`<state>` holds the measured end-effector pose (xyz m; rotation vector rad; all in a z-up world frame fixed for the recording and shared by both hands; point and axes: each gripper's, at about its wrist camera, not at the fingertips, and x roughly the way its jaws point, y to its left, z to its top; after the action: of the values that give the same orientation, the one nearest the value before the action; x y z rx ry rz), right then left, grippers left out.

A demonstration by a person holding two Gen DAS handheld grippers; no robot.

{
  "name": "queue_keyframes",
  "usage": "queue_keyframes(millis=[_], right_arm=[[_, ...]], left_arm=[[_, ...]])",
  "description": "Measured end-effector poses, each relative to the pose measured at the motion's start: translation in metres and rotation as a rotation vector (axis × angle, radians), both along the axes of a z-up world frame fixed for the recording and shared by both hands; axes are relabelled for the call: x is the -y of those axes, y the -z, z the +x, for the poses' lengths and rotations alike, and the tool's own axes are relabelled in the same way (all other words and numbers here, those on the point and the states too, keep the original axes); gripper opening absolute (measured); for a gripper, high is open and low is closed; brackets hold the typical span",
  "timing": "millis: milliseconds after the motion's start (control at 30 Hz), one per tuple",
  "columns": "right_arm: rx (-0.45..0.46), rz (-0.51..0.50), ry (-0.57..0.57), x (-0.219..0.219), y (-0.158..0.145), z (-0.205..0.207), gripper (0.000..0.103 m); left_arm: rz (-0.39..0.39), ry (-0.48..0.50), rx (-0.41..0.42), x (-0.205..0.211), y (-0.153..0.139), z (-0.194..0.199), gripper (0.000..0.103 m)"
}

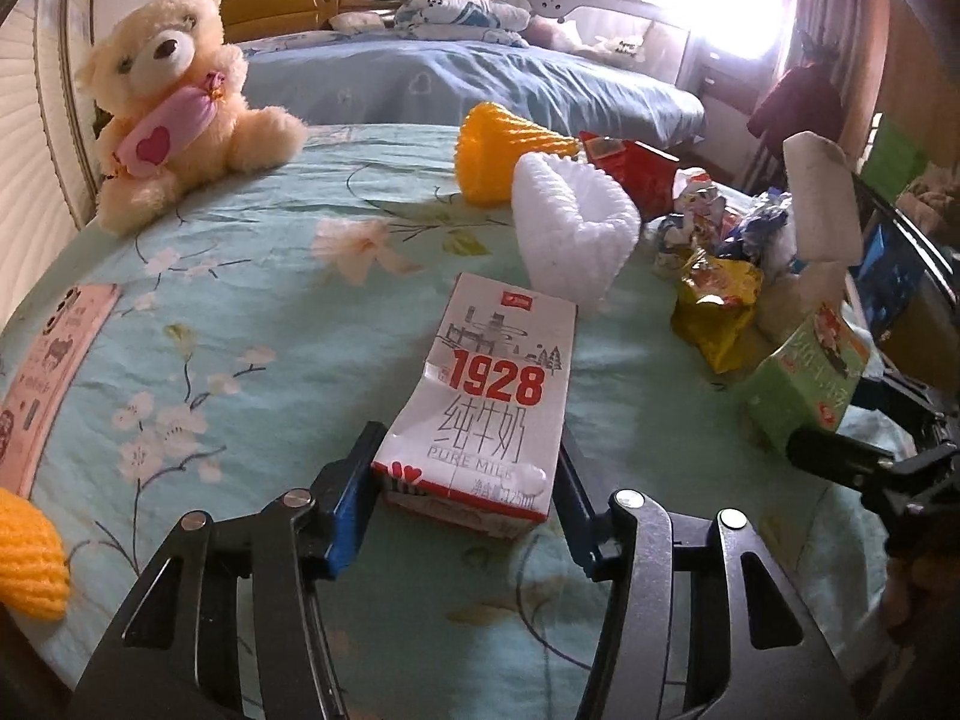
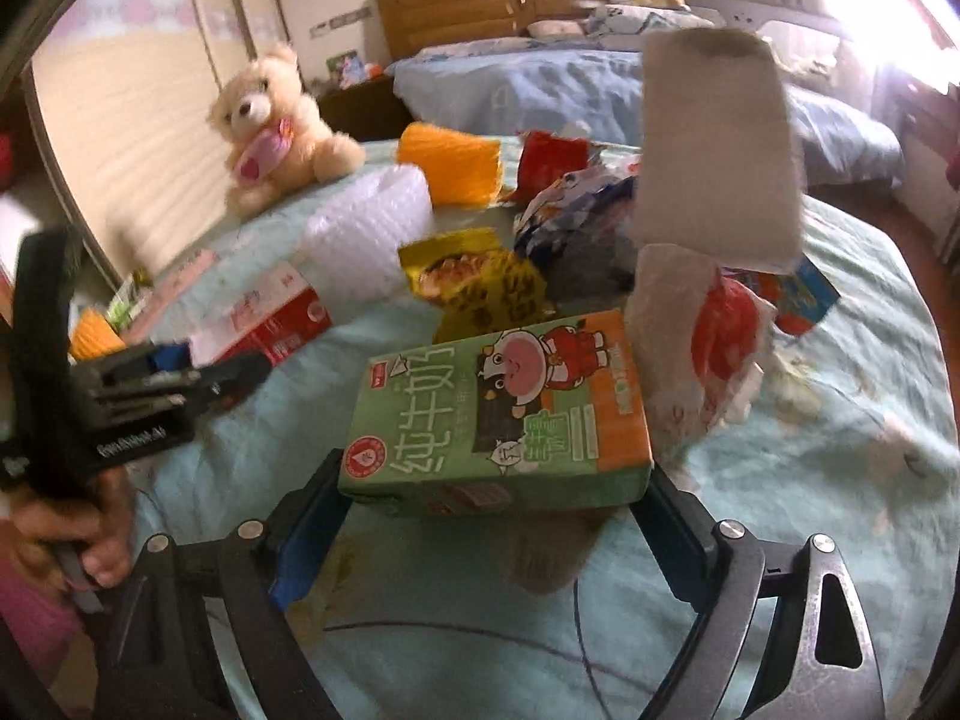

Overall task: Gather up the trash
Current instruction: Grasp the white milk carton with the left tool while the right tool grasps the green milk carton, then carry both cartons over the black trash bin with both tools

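Observation:
My left gripper [image 1: 465, 474] is shut on a white and red "1928" milk carton [image 1: 486, 396], its near end between the blue pads just above the floral sheet. My right gripper [image 2: 495, 504] is shut on a green and orange milk carton [image 2: 498, 414], held above the bed; this carton also shows at the right of the left wrist view [image 1: 807, 375]. A pile of trash lies beyond: a yellow wrapper [image 2: 480, 282], a white foam net [image 1: 570, 228], an orange foam net [image 1: 504, 153], a red packet [image 1: 636, 168] and crumpled wrappers [image 1: 696, 216]. A grey-white flat piece [image 2: 717, 150] stands upright over the pile.
A teddy bear [image 1: 174, 96] sits at the bed's far left. A pink paper strip [image 1: 54, 372] and another orange net [image 1: 30, 552] lie at the left edge. A white bag with red print [image 2: 708, 336] lies right of the green carton. A second bed [image 1: 468, 78] stands behind.

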<state>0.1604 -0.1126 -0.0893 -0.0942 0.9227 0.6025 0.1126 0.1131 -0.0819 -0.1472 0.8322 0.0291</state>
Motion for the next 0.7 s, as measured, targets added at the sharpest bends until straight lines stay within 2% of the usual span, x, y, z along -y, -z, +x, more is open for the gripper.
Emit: queue_keyframes(millis=[300, 700], right_arm=[[0.017, 0.101, 0.090, 0.046, -0.020, -0.034, 0.090], [0.036, 0.131, 0.270, 0.119, -0.029, -0.055, 0.090]], left_arm=[[-0.051, 0.032, 0.059, 0.026, -0.019, -0.029, 0.051], [-0.094, 0.182, 0.105, 0.094, -0.039, -0.045, 0.051]])
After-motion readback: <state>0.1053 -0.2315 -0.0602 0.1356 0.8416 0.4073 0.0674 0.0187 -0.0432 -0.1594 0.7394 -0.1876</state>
